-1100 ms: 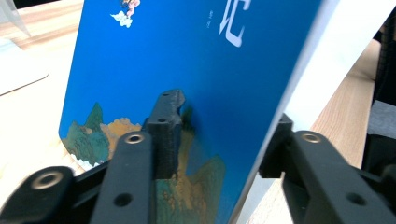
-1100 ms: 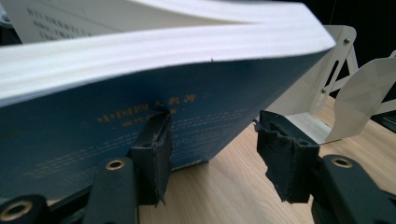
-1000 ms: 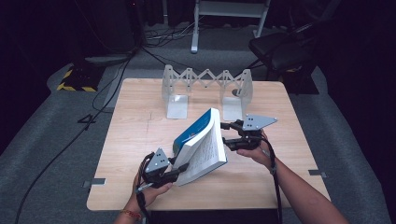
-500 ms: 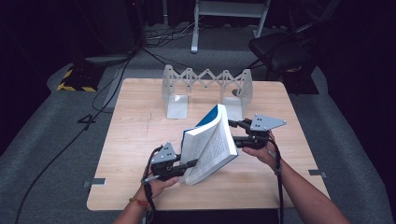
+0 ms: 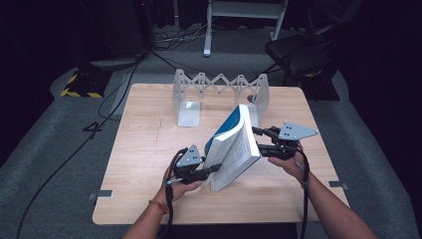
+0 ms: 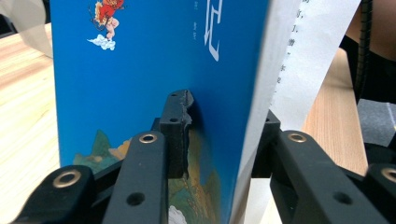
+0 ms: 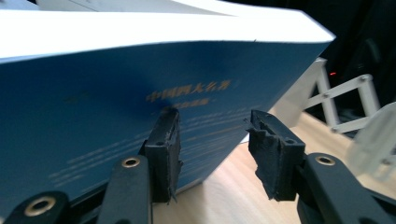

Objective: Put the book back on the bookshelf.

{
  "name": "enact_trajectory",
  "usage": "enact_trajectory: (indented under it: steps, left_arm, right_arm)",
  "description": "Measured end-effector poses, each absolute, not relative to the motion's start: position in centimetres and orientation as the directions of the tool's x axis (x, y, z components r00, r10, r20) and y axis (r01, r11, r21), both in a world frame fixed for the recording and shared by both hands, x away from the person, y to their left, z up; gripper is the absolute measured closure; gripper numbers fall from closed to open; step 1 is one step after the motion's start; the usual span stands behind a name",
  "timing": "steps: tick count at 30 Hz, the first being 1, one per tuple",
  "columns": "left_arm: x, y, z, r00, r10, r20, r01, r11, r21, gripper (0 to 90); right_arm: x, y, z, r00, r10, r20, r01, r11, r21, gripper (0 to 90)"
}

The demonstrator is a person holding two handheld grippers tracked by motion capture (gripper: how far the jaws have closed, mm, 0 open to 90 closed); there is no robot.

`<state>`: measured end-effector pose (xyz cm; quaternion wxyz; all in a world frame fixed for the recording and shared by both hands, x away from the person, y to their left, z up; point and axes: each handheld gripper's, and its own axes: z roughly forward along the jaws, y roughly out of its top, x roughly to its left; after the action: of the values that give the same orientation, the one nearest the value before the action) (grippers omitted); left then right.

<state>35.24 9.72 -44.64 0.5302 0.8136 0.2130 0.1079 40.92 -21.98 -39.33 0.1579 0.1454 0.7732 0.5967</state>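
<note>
Table (image 5: 149, 149): pale wooden top that carries the white rack at its far edge; a person's two forearms come in from the near side.
Rack (image 5: 219, 84): white folding book rack, stretched across the far side and standing empty; every place below is given from it.
Book (image 5: 234, 149): blue paperback on the near side of the rack, well apart from it, raised on edge and tilted over the middle of the table. Its long axis climbs from the near lower corner up towards the rack, with the page block facing the person.
Left gripper (image 5: 213, 171): farther from the rack than the book, at the book's near lower corner. Its fingers (image 6: 177, 126) are narrow and clamped across cover and pages.
Right gripper (image 5: 259, 142): nearer the rack than the left one, at the book's right side. Its jaws have been narrowing but stand apart with nothing between them; one pad (image 7: 166, 140) lies against the blue back cover and the other (image 7: 273, 154) is clear of the book's edge.
Relation that counts: the rack lies straight beyond the book's upper end, so the coming move looks like a push away from the person. The left grip likely carries the weight while the right steadies.
</note>
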Motion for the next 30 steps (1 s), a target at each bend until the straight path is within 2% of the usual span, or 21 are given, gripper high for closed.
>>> enact_trajectory:
  steps: [1,9,12,19,24,30]
  left_arm:
    - [35.2,9.8,-44.6,0.885,0.462,-0.05,0.233,-0.347,0.908,64.7]
    - [34.4,10.1,-44.4,0.872,0.49,-0.007,0.221,-0.379,0.899,59.7]
    - [34.1,9.9,-44.3,0.878,0.479,0.004,0.213,-0.399,0.892,52.1]
    - [33.0,9.4,-43.9,0.895,0.445,0.026,0.206,-0.465,0.861,42.5]
    - [32.2,9.3,-43.9,0.886,0.463,-0.005,0.242,-0.454,0.858,32.7]
    - [31.1,7.9,-44.0,0.866,0.5,0.012,0.254,-0.46,0.851,20.9]
  right_arm:
    - [40.7,-21.9,-39.4,-0.915,0.4,-0.05,0.051,0.239,0.97,49.1]
    - [38.9,-20.8,-39.2,-0.935,0.337,-0.105,-0.003,0.29,0.957,43.7]
    - [38.8,-20.5,-39.6,-0.938,0.328,-0.112,-0.006,0.309,0.951,43.2]
    - [38.0,-19.7,-40.0,-0.951,0.288,-0.113,-0.014,0.327,0.945,42.7]
    - [38.1,-19.3,-40.3,-0.952,0.283,-0.114,-0.012,0.34,0.941,42.5]
    - [38.0,-18.9,-40.3,-0.958,0.267,-0.103,-0.008,0.335,0.942,43.6]
